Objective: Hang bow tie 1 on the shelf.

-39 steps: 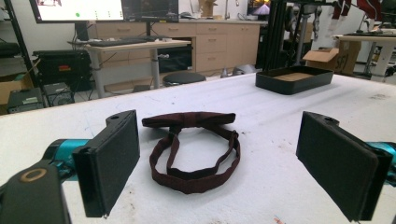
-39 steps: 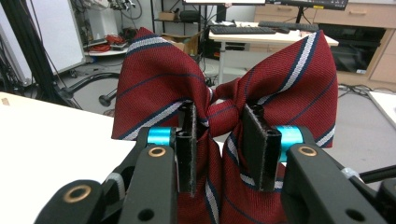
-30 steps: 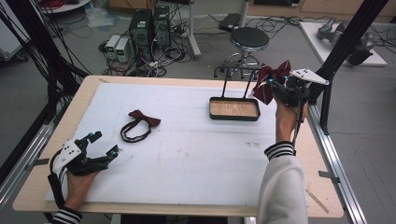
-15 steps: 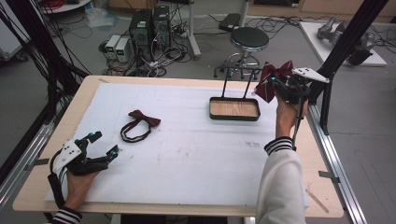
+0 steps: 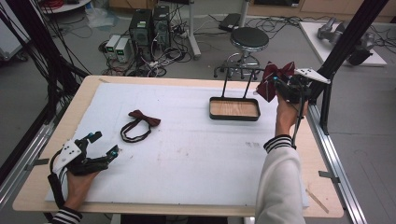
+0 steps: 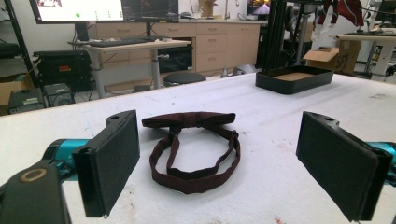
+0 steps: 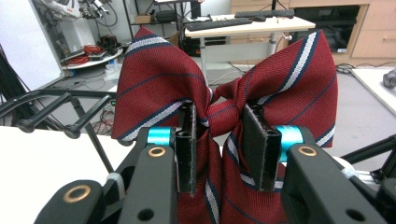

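My right gripper point(image 5: 275, 84) is held up in the air to the right of a black tray point(image 5: 234, 116), shut on a red striped bow tie point(image 5: 273, 77). In the right gripper view the pads point(image 7: 187, 144) pinch the knot of the striped bow tie point(image 7: 159, 84), whose wings spread above the jaws. A dark maroon bow tie point(image 5: 140, 123) with its looped strap lies flat on the white mat, left of centre. My left gripper point(image 5: 105, 144) rests near the front left corner, open. The maroon bow tie point(image 6: 191, 149) lies just beyond the wide-apart pads point(image 6: 112, 158).
The black tray with a wooden floor carries a black rack of thin rods point(image 5: 236, 79) rising at its far side. A white mat point(image 5: 196, 154) covers most of the wooden table point(image 5: 322, 186). A stool point(image 5: 249, 39), computers and cables stand on the floor behind.
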A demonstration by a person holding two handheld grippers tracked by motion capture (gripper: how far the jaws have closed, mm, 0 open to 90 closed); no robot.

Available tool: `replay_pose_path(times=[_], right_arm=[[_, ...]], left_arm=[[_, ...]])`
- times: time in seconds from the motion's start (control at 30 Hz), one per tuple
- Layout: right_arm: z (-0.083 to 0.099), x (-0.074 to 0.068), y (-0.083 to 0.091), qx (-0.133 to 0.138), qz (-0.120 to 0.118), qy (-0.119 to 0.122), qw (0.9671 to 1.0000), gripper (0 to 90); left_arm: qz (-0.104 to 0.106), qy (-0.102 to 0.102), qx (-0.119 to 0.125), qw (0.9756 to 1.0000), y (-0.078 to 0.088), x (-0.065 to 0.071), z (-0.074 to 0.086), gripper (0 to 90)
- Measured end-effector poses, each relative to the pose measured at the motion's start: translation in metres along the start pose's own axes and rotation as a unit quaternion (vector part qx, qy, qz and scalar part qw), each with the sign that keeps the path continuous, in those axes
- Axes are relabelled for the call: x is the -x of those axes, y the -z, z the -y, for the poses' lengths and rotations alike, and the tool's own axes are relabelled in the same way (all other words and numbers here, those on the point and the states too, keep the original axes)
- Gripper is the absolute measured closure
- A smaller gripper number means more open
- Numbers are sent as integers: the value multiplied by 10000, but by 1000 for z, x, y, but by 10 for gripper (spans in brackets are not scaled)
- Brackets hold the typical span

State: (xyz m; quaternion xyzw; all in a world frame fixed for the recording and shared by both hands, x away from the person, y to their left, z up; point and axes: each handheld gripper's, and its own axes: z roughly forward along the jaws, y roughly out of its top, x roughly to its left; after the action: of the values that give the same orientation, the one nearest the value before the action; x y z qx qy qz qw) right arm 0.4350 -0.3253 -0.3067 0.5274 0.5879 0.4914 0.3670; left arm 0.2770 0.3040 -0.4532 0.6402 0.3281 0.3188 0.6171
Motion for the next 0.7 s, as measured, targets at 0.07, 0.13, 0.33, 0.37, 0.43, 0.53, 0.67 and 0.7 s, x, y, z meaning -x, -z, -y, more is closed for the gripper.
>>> replay_pose_path(times=[0.07,0.13,0.33,0.37,0.43,0.53,0.67,0.7], right_arm=[[1,1,-2,-50,27,-6,10000,681],[3,3,-3,-82,55,-67,9999,680],[4,6,-3,-151,97,-86,9998,679],[4,7,-3,-162,108,-112,9997,680],[5,8,-3,-185,107,-112,9997,679],[5,9,-2,-233,148,-130,9995,678],[7,12,-2,-337,197,-130,9992,675],[8,12,-2,-346,201,-115,9991,675]], left_arm=[[3,2,1,10000,0,0,0,138],[2,1,3,10000,0,0,0,138],[0,-5,-5,10000,0,0,0,138],[-3,-8,-3,10000,0,0,0,138],[-1,-12,-6,10000,0,0,0,138],[-3,-11,-2,10000,0,0,0,138],[10,-10,-5,10000,0,0,0,138],[9,-11,-4,10000,0,0,0,138]])
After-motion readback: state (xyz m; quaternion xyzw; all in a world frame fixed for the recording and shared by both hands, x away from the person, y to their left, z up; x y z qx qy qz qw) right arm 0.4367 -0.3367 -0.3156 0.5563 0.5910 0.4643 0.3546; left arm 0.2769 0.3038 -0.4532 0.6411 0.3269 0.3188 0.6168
